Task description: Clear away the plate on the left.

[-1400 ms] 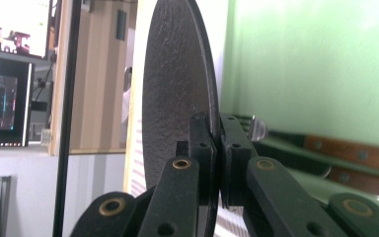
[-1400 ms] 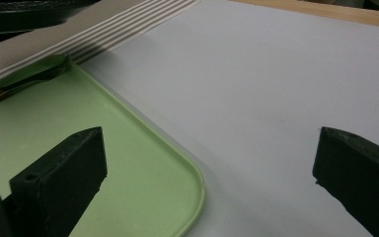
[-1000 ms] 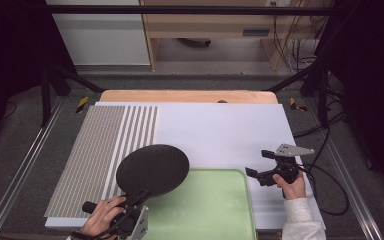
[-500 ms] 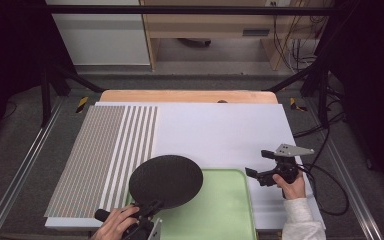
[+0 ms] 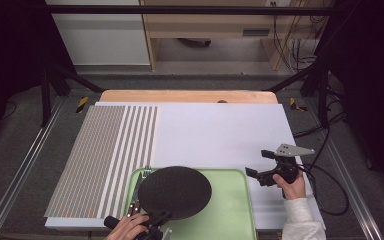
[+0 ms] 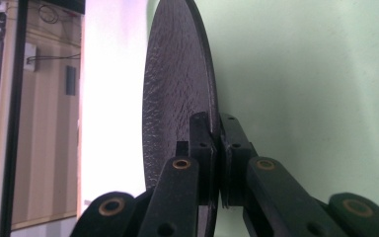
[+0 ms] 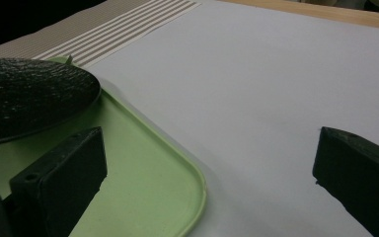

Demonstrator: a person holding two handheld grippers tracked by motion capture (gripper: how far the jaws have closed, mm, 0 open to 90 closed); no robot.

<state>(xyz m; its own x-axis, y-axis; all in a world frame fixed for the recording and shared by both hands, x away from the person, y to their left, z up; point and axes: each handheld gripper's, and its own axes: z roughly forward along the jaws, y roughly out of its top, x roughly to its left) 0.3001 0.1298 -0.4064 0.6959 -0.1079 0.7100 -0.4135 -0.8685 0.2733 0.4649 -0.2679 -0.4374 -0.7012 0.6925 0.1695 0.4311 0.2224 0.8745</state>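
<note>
I have the left gripper (image 5: 156,220) clamped on the near rim of the black plate (image 5: 175,192) — in the left gripper view its two jaws press together on the plate's edge (image 6: 212,148), one on each face. The plate hangs over the green tray (image 5: 230,220) at the near edge of the bench (image 5: 220,135), above the tray's left half, and I judge it lifted clear of the tray floor, though I cannot tell by how much. Beside the plate's left edge, the tips of some cutlery (image 5: 139,185) poke out on the tray; what lies under the plate is hidden.

My right gripper (image 5: 252,175) waits just off the tray's right rim with its jaws wide apart and nothing between them, over the white sheet.

The step in hand, as I read it, is setting the plate down in the tray. The next move calls for lowering it level — keeping it off the cutlery — then easing the jaws off the rim once it rests flat.
</note>
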